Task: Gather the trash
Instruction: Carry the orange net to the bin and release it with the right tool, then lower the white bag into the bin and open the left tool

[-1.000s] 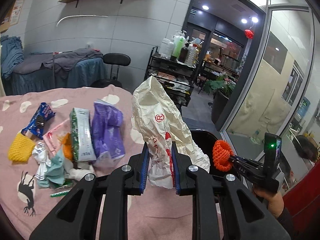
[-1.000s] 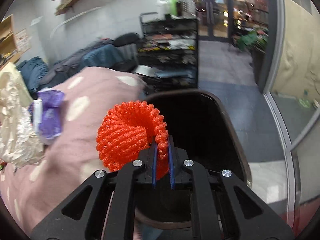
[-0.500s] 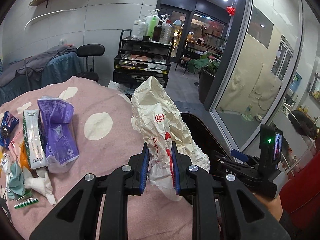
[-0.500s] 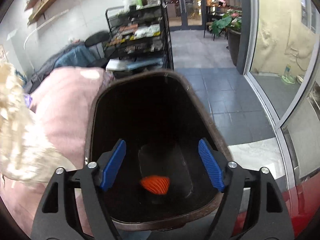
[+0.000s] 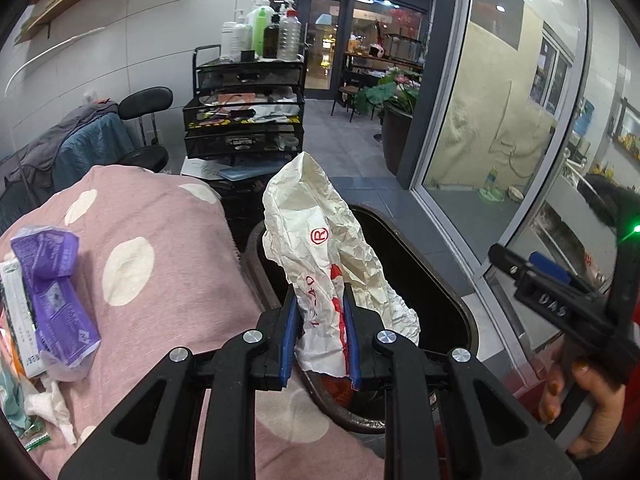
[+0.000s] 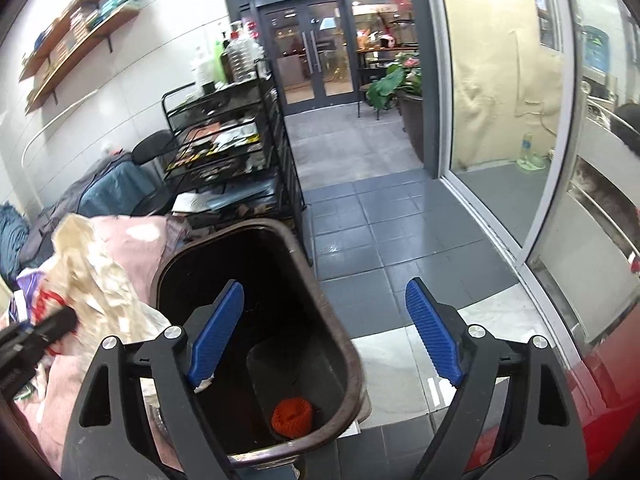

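Note:
My left gripper [image 5: 319,336] is shut on a crumpled white paper wrapper [image 5: 320,240] with red print, held upright over the near rim of the dark bin [image 5: 460,300]. In the right wrist view the same wrapper [image 6: 100,280] shows blurred at the left, beside the bin [image 6: 332,312]. My right gripper [image 6: 326,332] hangs over the bin, its jaws opening wide with nothing between them. An orange foam net [image 6: 292,416] lies at the bottom of the bin. More trash stays on the pink spotted cloth [image 5: 168,280]: a purple bag [image 5: 56,292] and white tissue scraps [image 5: 48,404].
A black wire trolley [image 5: 244,120] with bottles stands behind the bin. A stool and a draped chair [image 5: 100,140] are at the back left. A glass partition [image 5: 500,120] runs along the right, over grey floor tiles [image 6: 380,220]. A person's hand [image 5: 580,392] holds the right gripper's handle.
The right gripper opened and the orange foam net dropped into the bin. The left gripper carried the paper wrapper from above the cloth to the bin's rim.

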`<state>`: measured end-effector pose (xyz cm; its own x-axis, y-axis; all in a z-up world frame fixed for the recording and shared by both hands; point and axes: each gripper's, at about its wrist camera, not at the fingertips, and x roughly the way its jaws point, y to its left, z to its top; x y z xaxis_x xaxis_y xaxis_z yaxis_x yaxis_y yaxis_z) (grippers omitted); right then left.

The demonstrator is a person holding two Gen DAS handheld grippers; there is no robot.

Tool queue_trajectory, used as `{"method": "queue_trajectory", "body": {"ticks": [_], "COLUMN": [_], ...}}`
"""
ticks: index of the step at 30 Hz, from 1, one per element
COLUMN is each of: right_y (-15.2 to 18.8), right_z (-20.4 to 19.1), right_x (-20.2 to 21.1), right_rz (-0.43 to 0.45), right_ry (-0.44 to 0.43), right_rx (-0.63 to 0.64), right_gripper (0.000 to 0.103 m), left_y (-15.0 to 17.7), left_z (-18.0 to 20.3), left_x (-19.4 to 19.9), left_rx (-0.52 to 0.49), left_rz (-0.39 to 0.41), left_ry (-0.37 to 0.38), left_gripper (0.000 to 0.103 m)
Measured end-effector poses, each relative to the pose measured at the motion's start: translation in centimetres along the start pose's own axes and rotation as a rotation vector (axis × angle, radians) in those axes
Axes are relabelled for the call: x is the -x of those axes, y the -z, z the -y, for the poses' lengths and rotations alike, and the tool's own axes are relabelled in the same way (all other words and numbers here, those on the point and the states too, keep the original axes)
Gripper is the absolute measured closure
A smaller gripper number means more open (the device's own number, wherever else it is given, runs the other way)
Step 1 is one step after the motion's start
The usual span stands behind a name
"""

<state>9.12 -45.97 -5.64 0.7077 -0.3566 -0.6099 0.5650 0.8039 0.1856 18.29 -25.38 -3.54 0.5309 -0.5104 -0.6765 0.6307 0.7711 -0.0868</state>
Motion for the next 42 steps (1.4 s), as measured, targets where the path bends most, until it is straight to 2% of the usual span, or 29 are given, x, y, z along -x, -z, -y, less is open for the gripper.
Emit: {"method": "queue_trajectory", "body": {"ticks": [5, 8, 10, 11, 12, 13, 16, 21, 25, 30, 36, 42], "right_y": [-0.5, -0.4, -0.4, -0.4, -0.4, -0.5, -0.6, -0.7, -0.6, -0.4, 0.1, 0.8], "right_z": [0.9, 1.5, 1.7, 1.8, 1.9, 2.0, 2.3, 2.6, 2.4, 1.2, -1.8, -5.3], "right_x": [0.3, 0.7, 0.8, 0.8, 0.9, 0.9, 0.9, 0.8, 0.8, 0.9, 0.8, 1.4], "right_rz": [0.005, 0.005, 0.005, 0.004, 0.005, 0.006, 0.010, 0.009, 0.008, 0.000, -0.017, -0.018], "right_ry": [0.015, 0.020, 0.023, 0.026, 0.028, 0.030, 0.034, 0.035, 0.015, -0.042, -0.112, -0.193], "right_rx": [-0.011, -0.016, -0.019, -0.022, -0.025, -0.030, -0.036, -0.048, -0.057, -0.033, 0.011, 0.069], "right_gripper": [0.019, 0.019, 0.019, 0.018, 0.017, 0.015, 0.014, 0.012, 0.012, 0.012, 0.008, 0.007], "left_y": [-0.2, -0.3, -0.3, -0.3, -0.3, -0.3, 0.0, 0.5, 0.7, 1.3, 2.3, 4.0], "left_z": [1.0, 1.6, 2.0, 2.2, 2.5, 2.9, 3.8, 4.2, 3.4, 2.0, -0.1, -3.2], "left_x": [-2.1, -3.2, -3.9, -4.1, -4.2, -4.3, -4.1, -2.8, -0.7, 3.1, 7.0, 9.7], "left_rx": [-0.031, -0.054, -0.079, -0.096, -0.116, -0.141, -0.210, -0.244, -0.198, -0.131, -0.110, -0.038], "left_rz": [-0.046, -0.072, -0.086, -0.085, -0.082, -0.076, -0.057, -0.032, -0.007, 0.071, 0.160, 0.185], "left_ry": [-0.004, -0.009, -0.015, -0.023, -0.031, -0.037, -0.045, -0.055, -0.038, -0.025, -0.107, -0.210], "left_gripper": [0.082, 0.076, 0.055, 0.049, 0.033, 0.022, 0.015, 0.011, 0.008, 0.005, 0.005, 0.005]}}
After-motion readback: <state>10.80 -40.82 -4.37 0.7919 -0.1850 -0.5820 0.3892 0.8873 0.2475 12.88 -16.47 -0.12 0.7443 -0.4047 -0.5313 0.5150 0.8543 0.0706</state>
